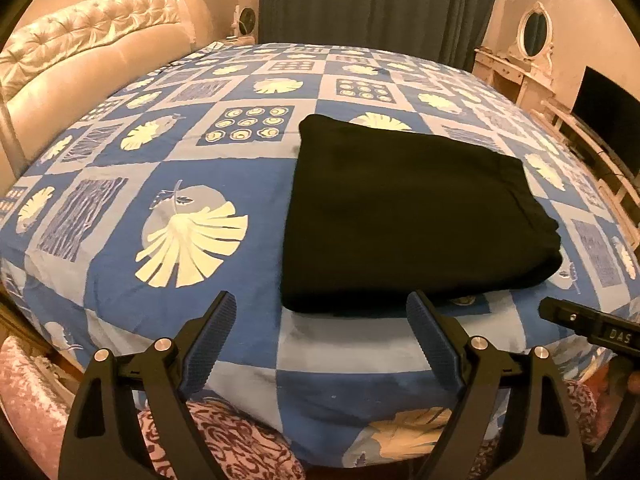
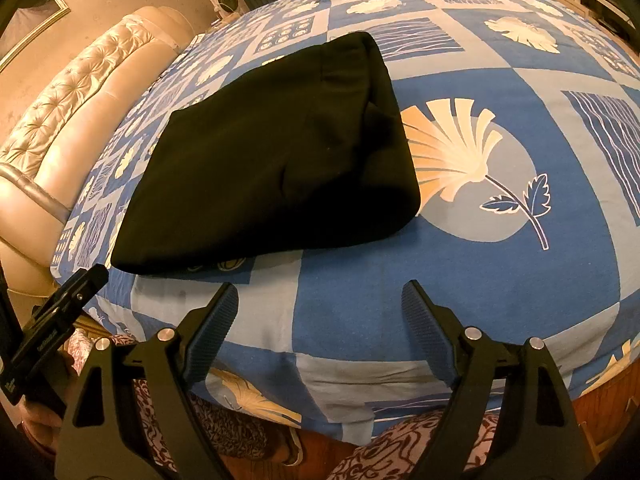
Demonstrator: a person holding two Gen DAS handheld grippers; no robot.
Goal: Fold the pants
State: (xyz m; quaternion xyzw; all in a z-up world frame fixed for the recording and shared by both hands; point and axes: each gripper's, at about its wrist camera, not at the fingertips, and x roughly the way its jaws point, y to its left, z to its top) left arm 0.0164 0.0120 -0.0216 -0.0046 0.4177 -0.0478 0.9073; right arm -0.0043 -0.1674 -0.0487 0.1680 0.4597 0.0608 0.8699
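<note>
Black pants (image 1: 404, 208) lie folded into a flat, thick rectangle on the blue patterned bedspread (image 1: 168, 184), near the bed's front edge. My left gripper (image 1: 320, 300) hovers open just in front of the pants' near edge, nothing between its fingers. In the right wrist view the same folded pants (image 2: 260, 160) sit up and to the left. My right gripper (image 2: 320, 288) stands open over bare bedspread (image 2: 500, 264), to the right of the pants and clear of them. Each gripper shows at the edge of the other's view, the right one (image 1: 592, 326) and the left one (image 2: 60, 312).
A tufted cream headboard (image 1: 80, 52) runs along the bed's left side. Dark curtains (image 1: 380, 4) hang behind the bed, with a white vanity and oval mirror (image 1: 534, 36) at the back right and a dark screen (image 1: 608, 120) beside it. The person's patterned clothing (image 1: 224, 440) is below the bed edge.
</note>
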